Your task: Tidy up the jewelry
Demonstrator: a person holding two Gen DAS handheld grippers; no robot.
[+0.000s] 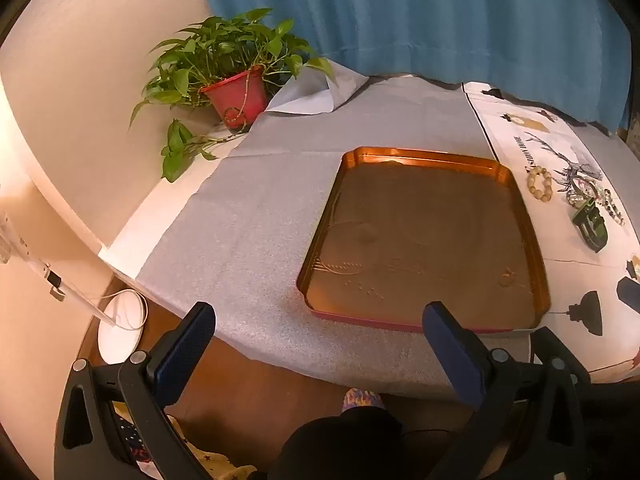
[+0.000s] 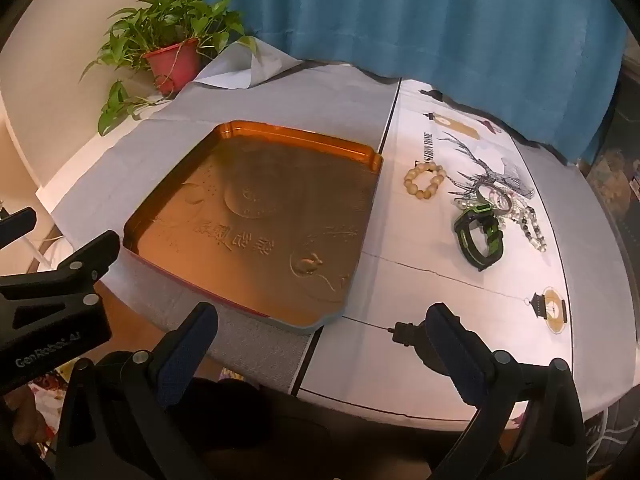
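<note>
A gold embossed tray point(image 1: 532, 240) point(image 2: 304, 136) lies empty on the grey cloth. To its right, on the printed white cloth, lie a wooden bead bracelet point(image 2: 424, 181) point(image 1: 541, 182), a black-and-green watch point(image 2: 478, 236) point(image 1: 591, 227), and a tangle of bangles and bead strings point(image 2: 516, 208) point(image 1: 600, 198). My left gripper point(image 1: 320, 340) hangs open over the table's near edge, left of the tray's front. My right gripper point(image 2: 320, 340) is open too, near the tray's front right corner, with nothing between its fingers. The left gripper's body point(image 2: 52, 292) shows at the left of the right wrist view.
A potted green plant point(image 1: 236, 92) point(image 2: 172, 56) stands at the back left corner by the wall. A blue curtain point(image 2: 400, 20) hangs behind the table. A white round lamp base point(image 1: 120, 332) with a cord sits on the floor at the left.
</note>
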